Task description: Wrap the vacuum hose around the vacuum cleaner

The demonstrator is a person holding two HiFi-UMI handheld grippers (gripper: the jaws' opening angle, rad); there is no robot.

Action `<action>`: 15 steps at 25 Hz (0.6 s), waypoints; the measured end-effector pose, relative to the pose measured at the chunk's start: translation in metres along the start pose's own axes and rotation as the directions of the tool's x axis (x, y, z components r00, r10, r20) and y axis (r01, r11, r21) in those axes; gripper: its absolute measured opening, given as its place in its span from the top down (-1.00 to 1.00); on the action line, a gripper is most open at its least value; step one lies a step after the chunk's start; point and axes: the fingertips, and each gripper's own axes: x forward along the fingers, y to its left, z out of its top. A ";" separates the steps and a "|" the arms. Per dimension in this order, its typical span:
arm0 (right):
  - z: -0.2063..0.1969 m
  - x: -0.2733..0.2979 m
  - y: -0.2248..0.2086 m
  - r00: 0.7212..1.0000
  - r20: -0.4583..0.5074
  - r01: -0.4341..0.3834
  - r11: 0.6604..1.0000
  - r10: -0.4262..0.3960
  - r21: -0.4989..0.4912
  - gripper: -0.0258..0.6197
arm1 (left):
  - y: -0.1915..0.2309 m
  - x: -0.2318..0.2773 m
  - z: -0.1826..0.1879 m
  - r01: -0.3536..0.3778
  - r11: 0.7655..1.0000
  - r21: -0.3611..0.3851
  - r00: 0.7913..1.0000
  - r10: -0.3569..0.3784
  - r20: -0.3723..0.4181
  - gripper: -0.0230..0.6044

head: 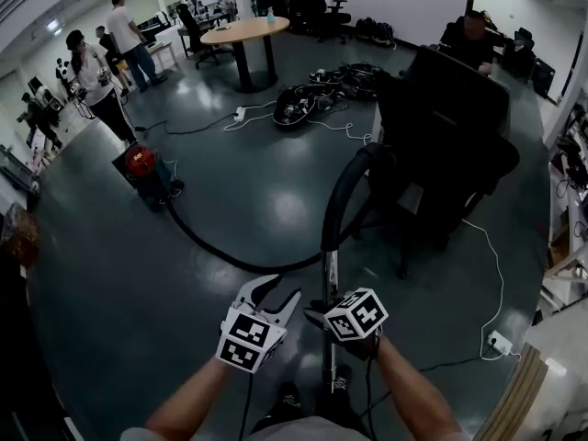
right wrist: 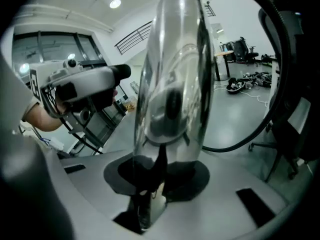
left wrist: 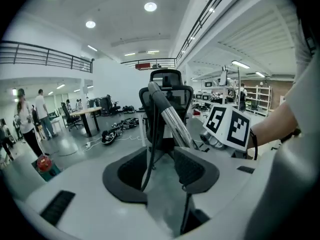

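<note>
Grey polished workshop floor [head: 230, 191] carries the red canister vacuum cleaner [head: 140, 161], its long black hose [head: 220, 255] trailing unwound to a chrome wand tube [head: 331, 274] well apart from it, so wrapping has evidently not begun; right gripper [right wrist: 160, 171] clamps that tube, left gripper [head: 281, 291] stands spread and empty.

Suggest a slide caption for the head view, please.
Right gripper holds shiny metal wand; black hose trails to red vacuum cleaner.

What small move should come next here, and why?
Probably close the open left tool on the metal tube, beside the right tool already gripping it: the hose lies stretched across the floor to the red vacuum cleaner.
</note>
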 end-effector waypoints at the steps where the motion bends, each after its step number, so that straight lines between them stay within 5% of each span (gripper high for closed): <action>1: 0.001 -0.002 -0.002 1.000 -0.010 -0.010 1.000 0.009 -0.027 0.61 | 0.002 0.003 0.008 -0.016 1.000 0.013 1.000 0.016 0.004 0.38; 10: 0.009 -0.019 -0.008 0.992 -0.114 -0.073 0.971 0.048 -0.229 0.61 | 0.000 0.003 0.044 -0.109 0.985 0.130 0.994 0.110 0.002 0.38; 15: 0.010 -0.014 -0.008 0.978 -0.204 -0.110 0.937 0.042 -0.332 0.61 | 0.010 -0.002 0.058 -0.130 0.982 0.133 0.991 0.131 0.003 0.38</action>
